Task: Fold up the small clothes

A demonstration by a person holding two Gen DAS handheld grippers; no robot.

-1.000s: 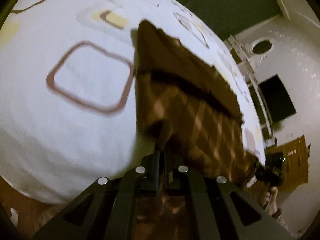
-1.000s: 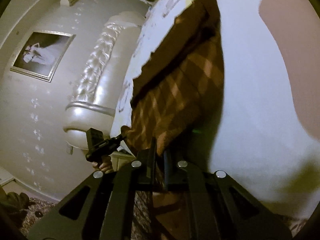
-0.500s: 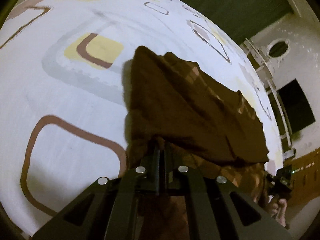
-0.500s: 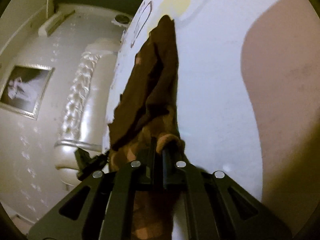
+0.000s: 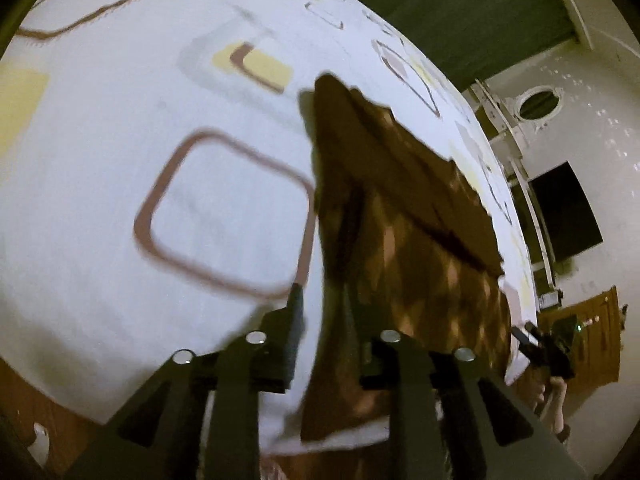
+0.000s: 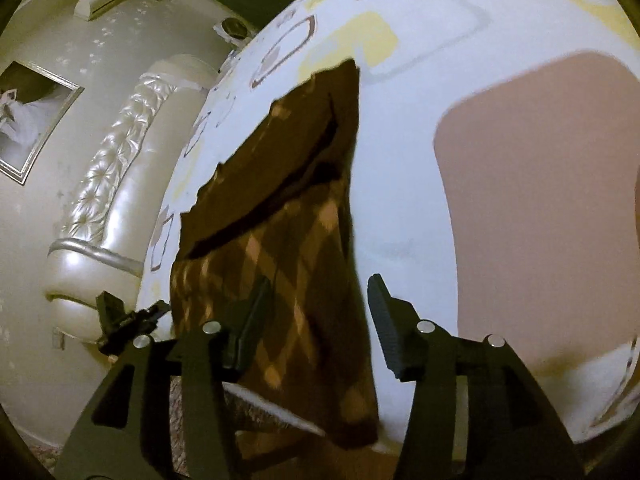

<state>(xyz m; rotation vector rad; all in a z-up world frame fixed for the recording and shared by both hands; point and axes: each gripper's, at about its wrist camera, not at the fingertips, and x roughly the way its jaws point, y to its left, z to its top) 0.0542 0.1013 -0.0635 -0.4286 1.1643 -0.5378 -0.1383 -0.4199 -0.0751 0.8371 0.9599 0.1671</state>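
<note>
With both tools spread apart and gripping nothing, the cloth (image 5: 404,216) just lies on the bed (image 5: 120,160), brown with a diamond check, its near end drooping over the mattress edge. The left tool (image 5: 320,312) hangs right over that near end, with one finger above the bare sheet and the other above the fabric. The right tool (image 6: 316,300) sits the same way over the other corner, one finger above the cloth, one above the sheet. A plain darker flap is laid over the far part, so I'd guess one fold is in and it isn't finished.

What worries me is that overhang. The bit dangling off the edge could drag the piece down and pull the fold open, especially if a finger catches it on the way past. The flap's edge also looks ragged and not square, so folding again from here would probably lock in a crooked shape. And a grab that takes only the top layer would peel the flap back instead of moving the whole thing.
</note>
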